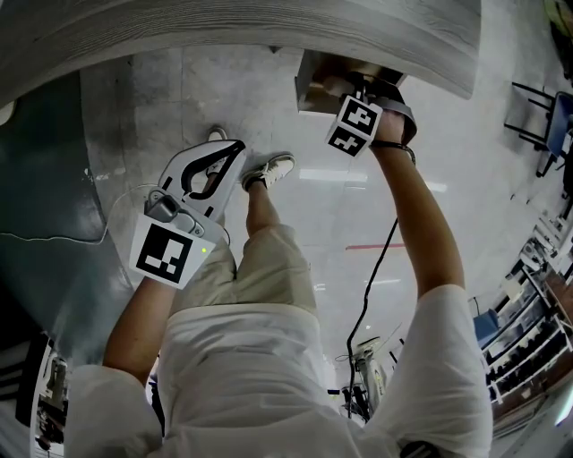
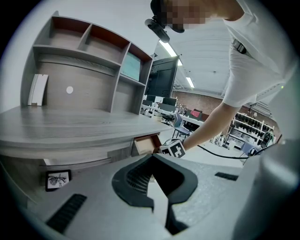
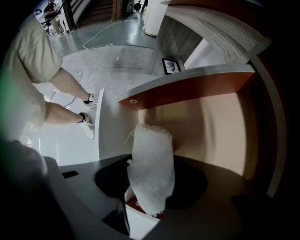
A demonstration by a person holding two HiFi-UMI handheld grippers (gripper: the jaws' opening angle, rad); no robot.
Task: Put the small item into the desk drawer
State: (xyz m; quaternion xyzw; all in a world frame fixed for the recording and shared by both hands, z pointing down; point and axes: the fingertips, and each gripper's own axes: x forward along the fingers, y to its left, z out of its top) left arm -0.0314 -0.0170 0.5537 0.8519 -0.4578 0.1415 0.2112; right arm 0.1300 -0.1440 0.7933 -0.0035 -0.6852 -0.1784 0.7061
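The small item is a white gauze roll [image 3: 152,164]. My right gripper [image 3: 150,190] is shut on its lower end, and the roll sticks out along the jaws over the tan inside of the open desk drawer [image 3: 206,126]. In the head view the right gripper [image 1: 356,100] reaches down into that drawer [image 1: 315,89] under the desk edge; its jaws are hidden behind its marker cube. My left gripper [image 1: 235,148] hangs apart at the left above the floor, shut and with nothing in it. The left gripper view shows the left gripper [image 2: 151,158] and, beyond it, the drawer [image 2: 146,143] pulled out.
The grey desk top [image 1: 269,27] curves across the top of the head view, with a shelf unit [image 2: 89,56] standing on it. The person's legs and shoes [image 1: 269,168] stand just before the drawer. A black cable [image 1: 376,268] hangs from the right arm. Chairs and shelving stand at the right.
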